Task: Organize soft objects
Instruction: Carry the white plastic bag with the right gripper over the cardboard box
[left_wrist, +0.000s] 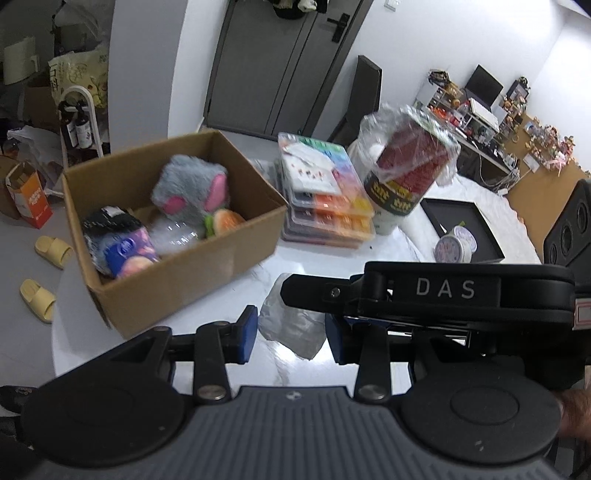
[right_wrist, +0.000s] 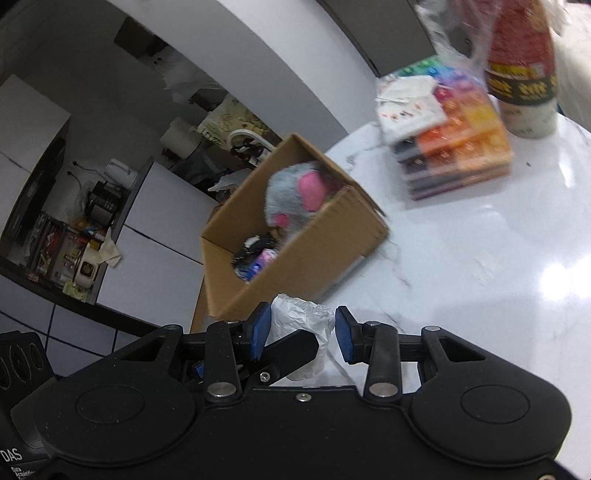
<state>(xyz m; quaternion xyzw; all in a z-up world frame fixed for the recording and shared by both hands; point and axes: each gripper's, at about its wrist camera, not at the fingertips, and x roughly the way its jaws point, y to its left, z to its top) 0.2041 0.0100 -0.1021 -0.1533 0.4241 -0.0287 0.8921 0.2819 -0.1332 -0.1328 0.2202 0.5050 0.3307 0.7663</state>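
Both grippers by the bag (left_wrist: 291, 328)
Left gripper (left_wrist: 291, 334) and right gripper (right_wrist: 303, 334) stand narrow around it, near the box (left_wrist: 173, 273); grip unclear.

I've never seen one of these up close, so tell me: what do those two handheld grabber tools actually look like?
Both are black plastic, each with two round discs at the base and jointed bars with silver pivot bolts leading to two blue-padded fingers. The left gripper has a grey ribbed panel at its centre. The right gripper has DAS printed in pale letters on its side. No cables or sleeves are visible.
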